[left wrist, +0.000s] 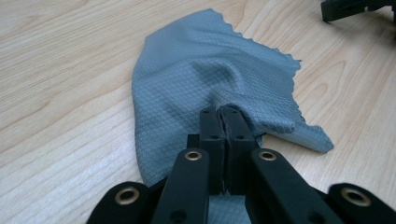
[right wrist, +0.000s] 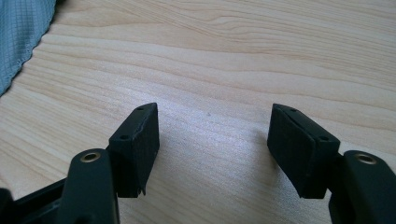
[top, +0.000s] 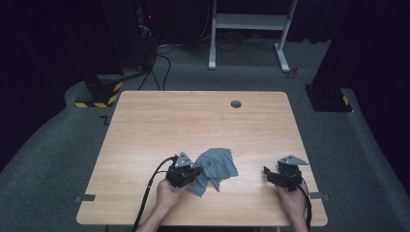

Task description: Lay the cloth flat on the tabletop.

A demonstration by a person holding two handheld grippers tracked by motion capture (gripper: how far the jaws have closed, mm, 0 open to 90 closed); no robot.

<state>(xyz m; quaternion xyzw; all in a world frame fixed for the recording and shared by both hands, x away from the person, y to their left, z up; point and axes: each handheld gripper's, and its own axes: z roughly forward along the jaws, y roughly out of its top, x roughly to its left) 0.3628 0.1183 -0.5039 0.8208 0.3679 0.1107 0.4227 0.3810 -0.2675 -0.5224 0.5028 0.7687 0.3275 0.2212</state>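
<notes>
Grey cloth (left wrist: 205, 79) lies crumpled on the counter (top: 193, 121), near its front edge; left hand-held gripper (left wrist: 219, 112) clenched on the cloth's near fold; right hand-held gripper (right wrist: 215, 135) released, jaws wide, well right of the cloth; best lift slowly, keeping the pinch firm.

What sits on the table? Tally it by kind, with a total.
Grey cloth: 1, pinched in the left tool
Hand-held tools: 2, the right tool open over bare wood
Total: 3
</notes>
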